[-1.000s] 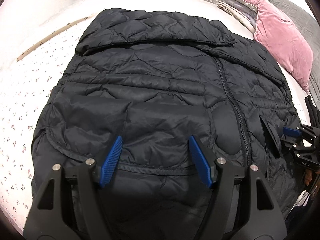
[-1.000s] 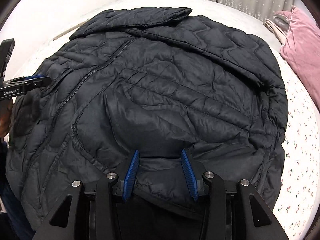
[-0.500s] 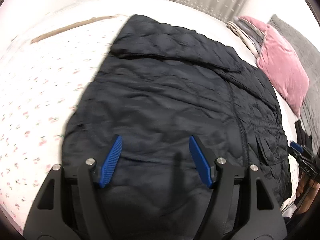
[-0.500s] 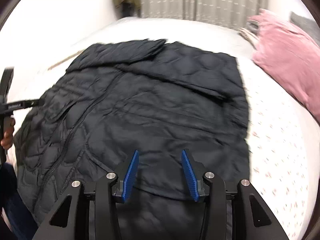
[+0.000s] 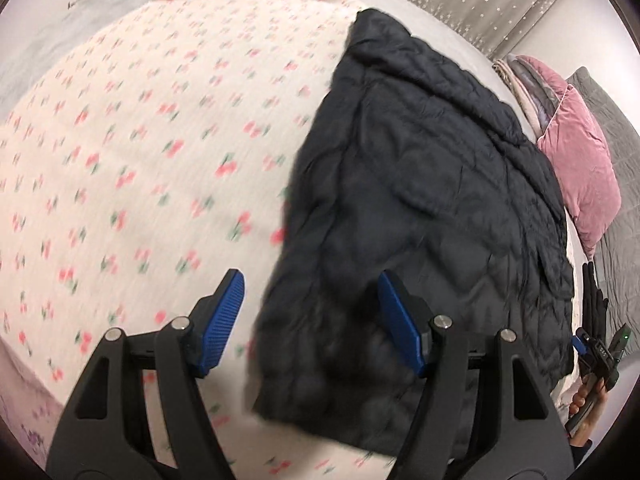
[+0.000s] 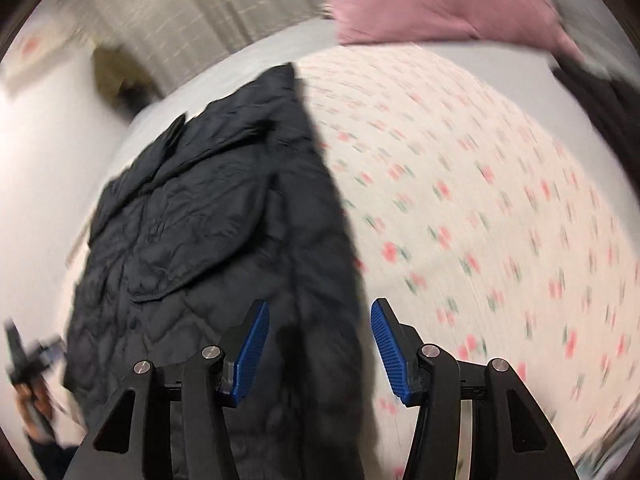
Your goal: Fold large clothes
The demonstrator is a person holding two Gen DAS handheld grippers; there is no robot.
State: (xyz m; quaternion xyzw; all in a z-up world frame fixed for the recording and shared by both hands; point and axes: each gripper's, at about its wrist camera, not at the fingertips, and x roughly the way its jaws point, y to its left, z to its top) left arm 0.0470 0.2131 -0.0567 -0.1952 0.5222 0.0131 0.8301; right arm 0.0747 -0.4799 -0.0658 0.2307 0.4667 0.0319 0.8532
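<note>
Both grippers angled down over jacket edges, empty.

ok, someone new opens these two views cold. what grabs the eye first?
The black jacket, lying flat on the bed and filling the middle of both views. Next, the cherry-print sheet spreading wide beside it, and the pink pillow at the bed's far right in the left wrist view. Both blue-padded tools sit low in frame, left tool open and right tool opening, each straddling a jacket edge without gripping it.
</note>
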